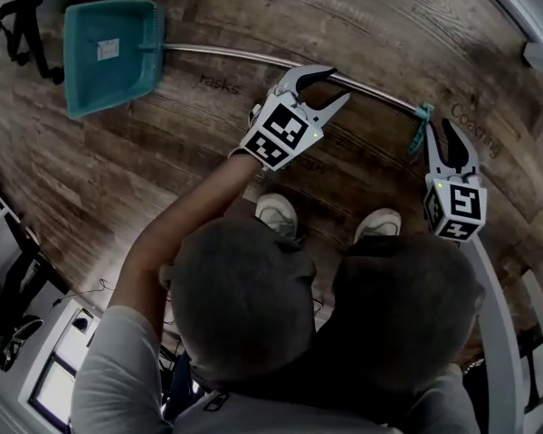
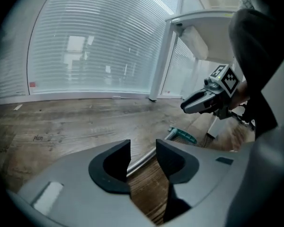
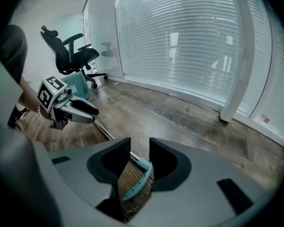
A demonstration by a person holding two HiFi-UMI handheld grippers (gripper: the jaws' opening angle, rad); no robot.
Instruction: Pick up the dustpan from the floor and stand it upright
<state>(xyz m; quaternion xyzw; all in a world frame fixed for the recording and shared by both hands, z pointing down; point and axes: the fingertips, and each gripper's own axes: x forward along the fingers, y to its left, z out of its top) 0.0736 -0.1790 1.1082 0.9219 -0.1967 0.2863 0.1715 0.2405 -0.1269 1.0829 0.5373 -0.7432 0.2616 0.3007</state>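
Note:
The teal dustpan (image 1: 109, 52) lies flat on the wooden floor at the upper left of the head view. Its long metal handle (image 1: 244, 57) runs right to a teal grip end (image 1: 421, 127). My left gripper (image 1: 333, 85) is low over the middle of the handle with its jaws apart. In the left gripper view the handle (image 2: 141, 161) shows in the gap of the left gripper (image 2: 142, 145), untouched by the pads. My right gripper (image 1: 442, 136) hovers at the grip end. The teal grip (image 3: 138, 176) lies between and below the parted jaws of the right gripper (image 3: 139, 145).
The person's two shoes (image 1: 277, 213) stand just behind the handle. A black office chair (image 3: 71, 56) is beyond the dustpan pan (image 3: 78, 86). A white table leg (image 3: 236, 56) and blind-covered glass walls ring the floor. A white frame post (image 2: 161, 60) stands ahead.

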